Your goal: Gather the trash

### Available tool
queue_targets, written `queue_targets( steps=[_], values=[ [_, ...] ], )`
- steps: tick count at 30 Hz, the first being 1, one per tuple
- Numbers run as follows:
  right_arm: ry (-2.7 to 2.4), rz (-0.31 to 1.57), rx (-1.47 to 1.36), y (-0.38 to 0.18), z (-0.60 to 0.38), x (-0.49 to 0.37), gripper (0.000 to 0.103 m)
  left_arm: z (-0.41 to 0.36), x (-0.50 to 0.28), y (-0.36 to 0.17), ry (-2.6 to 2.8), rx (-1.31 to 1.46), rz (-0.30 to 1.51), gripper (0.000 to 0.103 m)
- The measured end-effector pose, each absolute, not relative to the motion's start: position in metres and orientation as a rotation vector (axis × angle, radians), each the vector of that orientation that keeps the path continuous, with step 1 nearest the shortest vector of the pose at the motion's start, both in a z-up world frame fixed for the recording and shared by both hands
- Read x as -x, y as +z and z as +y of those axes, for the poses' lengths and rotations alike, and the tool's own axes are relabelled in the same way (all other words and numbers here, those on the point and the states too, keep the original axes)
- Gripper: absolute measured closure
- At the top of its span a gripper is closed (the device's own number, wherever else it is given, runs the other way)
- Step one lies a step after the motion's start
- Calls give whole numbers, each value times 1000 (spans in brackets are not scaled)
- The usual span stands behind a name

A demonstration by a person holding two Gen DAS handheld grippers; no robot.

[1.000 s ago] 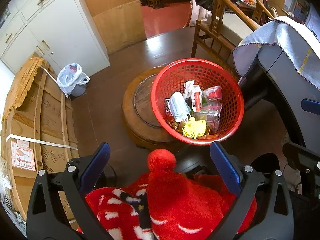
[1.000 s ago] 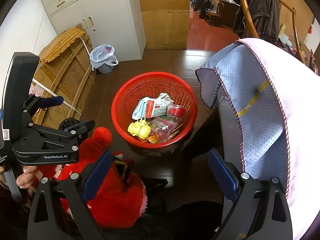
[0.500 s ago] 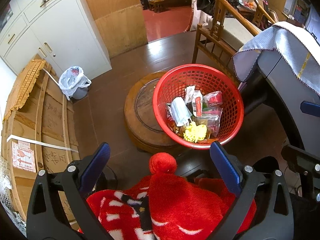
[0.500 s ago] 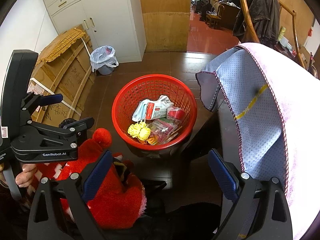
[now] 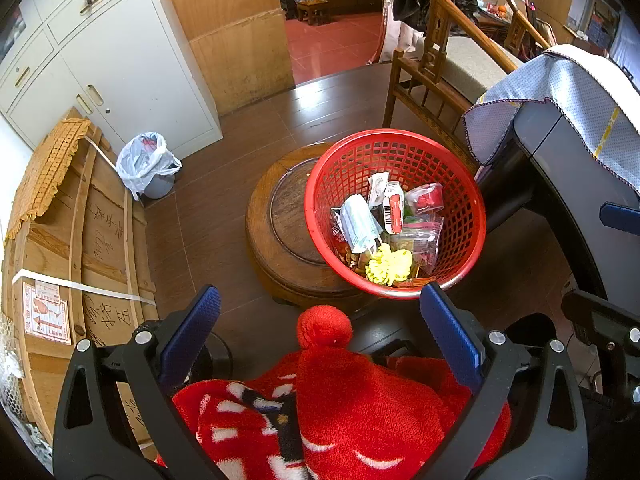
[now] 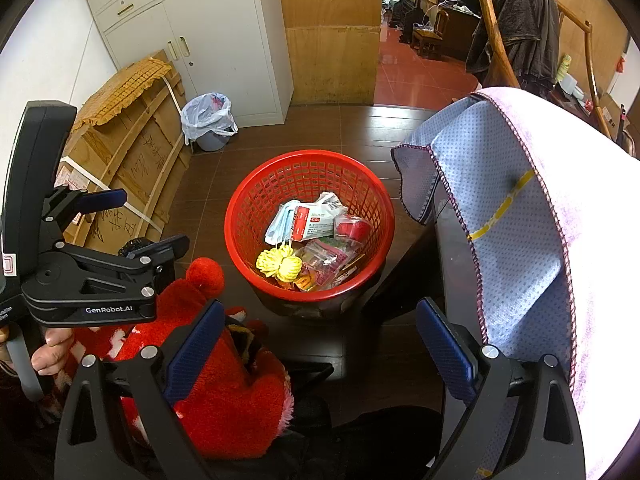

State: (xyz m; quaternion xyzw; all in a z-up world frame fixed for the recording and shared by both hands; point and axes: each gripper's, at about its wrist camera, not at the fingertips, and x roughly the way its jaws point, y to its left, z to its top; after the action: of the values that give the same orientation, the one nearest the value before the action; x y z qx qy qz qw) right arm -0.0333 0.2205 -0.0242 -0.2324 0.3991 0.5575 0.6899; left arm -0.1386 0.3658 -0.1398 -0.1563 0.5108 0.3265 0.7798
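Left gripper (image 5: pixel 320 336) and right gripper (image 6: pixel 320 344): both spread wide, grasping nothing. Red basket (image 6: pixel 248 204) holds wrappers, mask, yellow cord bundle (image 6: pixel 279 265); red hat (image 5: pixel 340 408) below.

**A dark-floored room opening onto red tile**

Dark brown floorboards (image 5: pixel 248 128) fill the centre of both views. At upper left stands a white cabinet (image 5: pixel 108 64) with brass handles; beside it a plywood wall panel (image 5: pixel 228 20) ends at a doorway onto a glossy red floor (image 5: pixel 332 40). A wooden crate (image 5: pixel 80 248) leans along the left edge. A carved wooden chair (image 5: pixel 432 68) sits at upper right, a dark coat (image 6: pixel 516 28) hung behind.
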Motion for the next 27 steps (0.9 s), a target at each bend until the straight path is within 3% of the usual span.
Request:
queue_targets(
  steps=[27],
  values=[
    [1247, 891, 519, -25, 220, 33, 9, 367, 140, -138, 696, 351, 1093, 7]
  ],
)
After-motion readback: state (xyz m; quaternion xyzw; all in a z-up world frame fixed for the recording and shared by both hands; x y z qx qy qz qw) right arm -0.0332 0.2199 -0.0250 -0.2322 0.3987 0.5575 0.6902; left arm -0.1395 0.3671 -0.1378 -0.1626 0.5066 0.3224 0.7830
